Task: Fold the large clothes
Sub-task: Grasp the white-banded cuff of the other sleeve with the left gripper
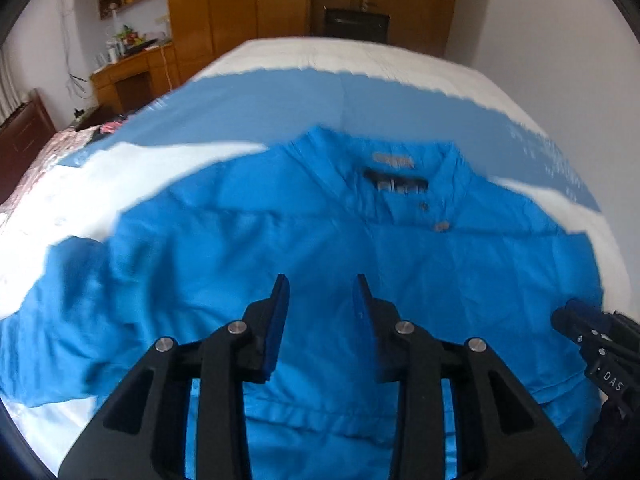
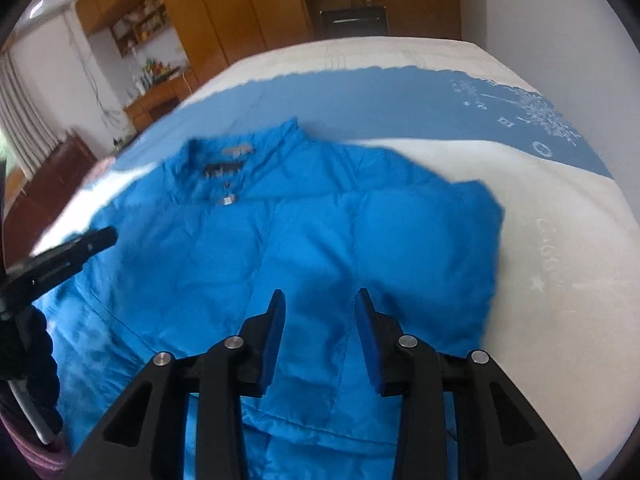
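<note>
A bright blue padded jacket (image 1: 280, 248) lies front up on the bed, collar and dark label (image 1: 396, 184) at the far side. It also shows in the right wrist view (image 2: 304, 240), with its right sleeve folded in over the body. My left gripper (image 1: 322, 284) is open and empty, held just above the jacket's lower middle. My right gripper (image 2: 320, 300) is open and empty above the jacket's lower right part. Each gripper shows at the edge of the other's view: the right one (image 1: 592, 340), the left one (image 2: 72, 256).
The bed (image 2: 560, 280) has a white cover with a blue band (image 1: 280, 104) across it behind the jacket. A pink patterned quilt (image 1: 36, 168) lies at the left. A wooden desk (image 1: 132, 76), wardrobes (image 1: 248, 0) and a dark headboard (image 1: 24, 136) stand beyond.
</note>
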Demonstrator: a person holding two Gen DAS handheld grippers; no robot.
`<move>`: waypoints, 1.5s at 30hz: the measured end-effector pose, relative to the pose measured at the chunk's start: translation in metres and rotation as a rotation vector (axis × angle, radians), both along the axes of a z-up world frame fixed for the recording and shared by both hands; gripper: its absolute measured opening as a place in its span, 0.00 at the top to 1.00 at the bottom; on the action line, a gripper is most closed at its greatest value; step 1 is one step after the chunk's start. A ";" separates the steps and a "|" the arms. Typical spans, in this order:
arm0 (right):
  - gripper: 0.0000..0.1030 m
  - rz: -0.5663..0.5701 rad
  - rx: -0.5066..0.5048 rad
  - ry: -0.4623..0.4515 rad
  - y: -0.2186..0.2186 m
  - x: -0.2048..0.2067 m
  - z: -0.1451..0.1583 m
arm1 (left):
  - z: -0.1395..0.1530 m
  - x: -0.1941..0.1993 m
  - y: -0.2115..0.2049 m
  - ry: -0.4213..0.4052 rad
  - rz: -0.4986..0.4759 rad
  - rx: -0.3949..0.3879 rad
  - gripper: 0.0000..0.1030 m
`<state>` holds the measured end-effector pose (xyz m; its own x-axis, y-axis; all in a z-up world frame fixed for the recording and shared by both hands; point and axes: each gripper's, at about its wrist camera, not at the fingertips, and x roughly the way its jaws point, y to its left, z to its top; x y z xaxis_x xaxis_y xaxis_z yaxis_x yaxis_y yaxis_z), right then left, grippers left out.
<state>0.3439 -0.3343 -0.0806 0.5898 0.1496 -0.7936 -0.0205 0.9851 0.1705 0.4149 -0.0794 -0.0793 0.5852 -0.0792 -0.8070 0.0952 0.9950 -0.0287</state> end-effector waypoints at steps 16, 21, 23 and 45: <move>0.69 0.079 -0.011 -0.075 0.016 -0.029 0.014 | 0.007 -0.035 -0.018 -0.055 -0.069 0.067 0.69; 0.69 0.108 -0.025 -0.001 0.026 -0.021 -0.014 | -0.027 -0.024 -0.020 0.024 -0.095 0.052 0.67; 0.69 0.105 -0.014 0.007 0.025 -0.019 -0.015 | -0.028 -0.024 -0.020 0.022 -0.088 0.058 0.67; 0.67 -0.098 0.122 0.055 -0.078 -0.029 0.023 | 0.042 -0.167 0.332 -0.034 0.724 0.182 0.47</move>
